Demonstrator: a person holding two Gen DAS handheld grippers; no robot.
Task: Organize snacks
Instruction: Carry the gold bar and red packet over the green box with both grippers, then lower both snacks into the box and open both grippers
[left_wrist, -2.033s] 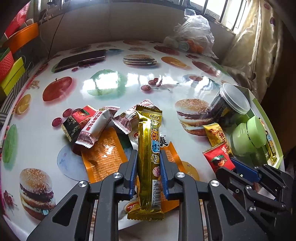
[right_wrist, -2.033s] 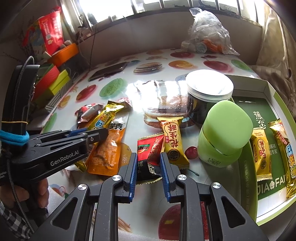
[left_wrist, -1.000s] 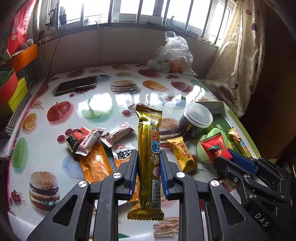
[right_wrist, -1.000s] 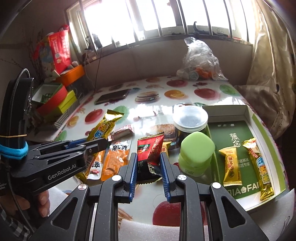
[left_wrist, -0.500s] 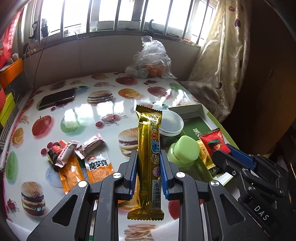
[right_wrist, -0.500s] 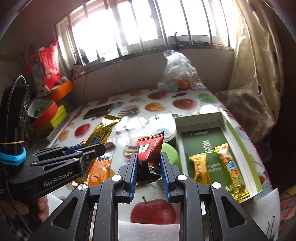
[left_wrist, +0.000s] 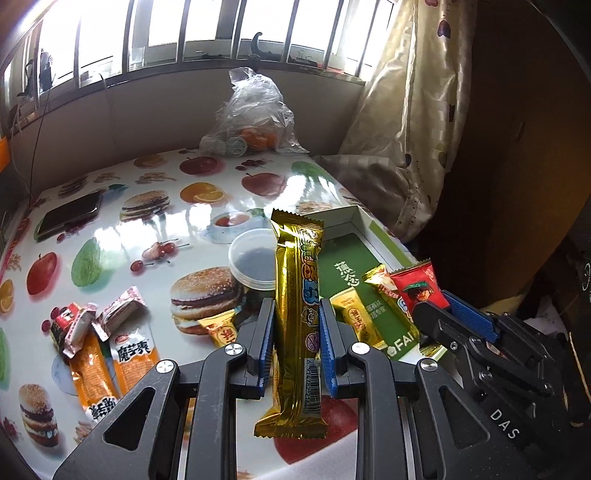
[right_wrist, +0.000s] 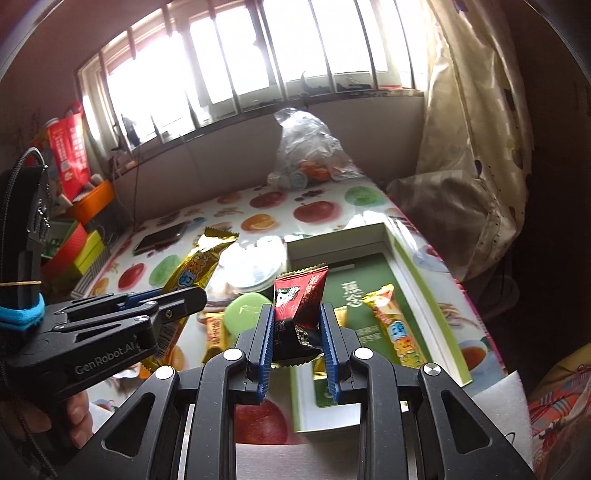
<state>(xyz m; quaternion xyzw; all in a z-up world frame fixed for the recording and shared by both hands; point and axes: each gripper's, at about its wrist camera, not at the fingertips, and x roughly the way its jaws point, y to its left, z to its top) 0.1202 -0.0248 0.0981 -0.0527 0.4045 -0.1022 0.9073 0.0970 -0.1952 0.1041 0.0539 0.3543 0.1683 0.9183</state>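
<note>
My left gripper (left_wrist: 297, 338) is shut on a long gold snack bar (left_wrist: 298, 295) that stands upright between its blue pads, held above the table. My right gripper (right_wrist: 297, 332) is shut on a red and black snack packet (right_wrist: 300, 295). From the left wrist view that packet (left_wrist: 419, 286) shows at the right, over the green box (left_wrist: 364, 236). The green-lined box (right_wrist: 424, 280) lies open on the table with two yellow packets (right_wrist: 397, 325) inside. From the right wrist view the left gripper (right_wrist: 173, 299) and its gold bar (right_wrist: 197, 266) hang to the left of the box.
Orange packets (left_wrist: 110, 354) and small wrapped sweets (left_wrist: 94, 317) lie at the table's left. A clear-lidded jar (left_wrist: 253, 258) and a green cap (right_wrist: 243, 310) stand beside the box. A phone (left_wrist: 70, 214) and a plastic bag (left_wrist: 253, 118) sit farther back. A curtain (left_wrist: 402, 110) hangs at the right.
Both grippers have swung to the right with their snacks still held, away from the pile of packets. The green box now lies directly ahead of the right gripper.
</note>
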